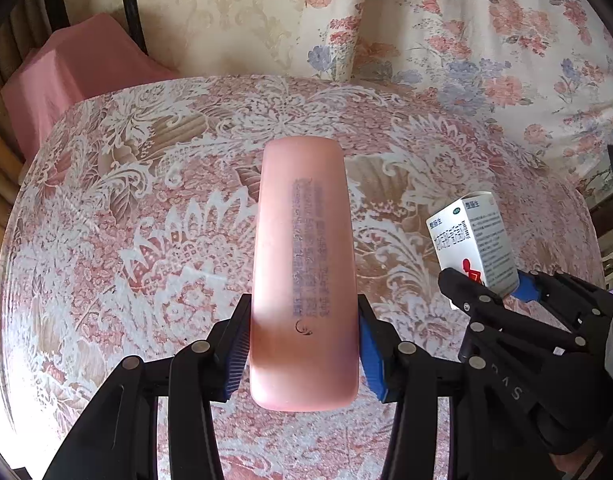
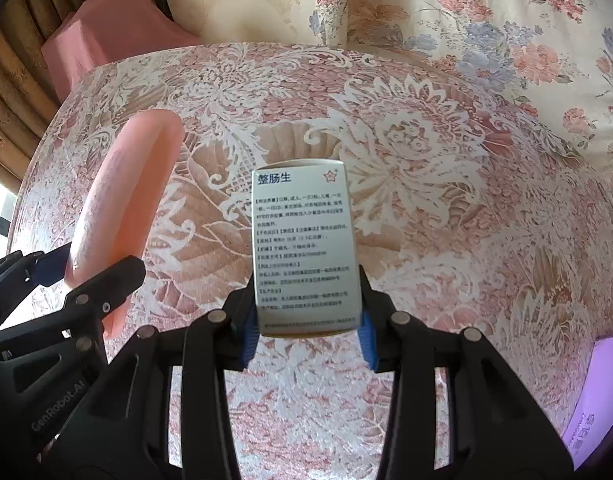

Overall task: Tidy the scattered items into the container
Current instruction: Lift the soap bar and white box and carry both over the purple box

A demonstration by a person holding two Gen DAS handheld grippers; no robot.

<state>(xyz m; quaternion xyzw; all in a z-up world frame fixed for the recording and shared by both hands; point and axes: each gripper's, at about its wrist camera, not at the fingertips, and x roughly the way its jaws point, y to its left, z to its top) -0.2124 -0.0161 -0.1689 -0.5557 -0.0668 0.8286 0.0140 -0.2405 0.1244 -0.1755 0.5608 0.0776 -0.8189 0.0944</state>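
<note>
Left gripper (image 1: 304, 344) clamped pink case (image 1: 302, 264), dark print unreadable. Right gripper (image 2: 308, 334) clamped white medicine box (image 2: 304, 248), headed "整肠生". Arm marked "GenRobot.AI". Purple item (image 2: 598, 396) at table (image 2: 466, 240) edge.

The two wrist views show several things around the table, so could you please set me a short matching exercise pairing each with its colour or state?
Things:
1. bottle
2. box
3. tablecloth
4. cloth

Descriptions:
A. white, with printed text, held in the right gripper
B. plain pink, draped behind the table
C. pink, clamped in the left gripper
D. lace-patterned, covering the round table

Pairs: 1-C, 2-A, 3-D, 4-B
</note>
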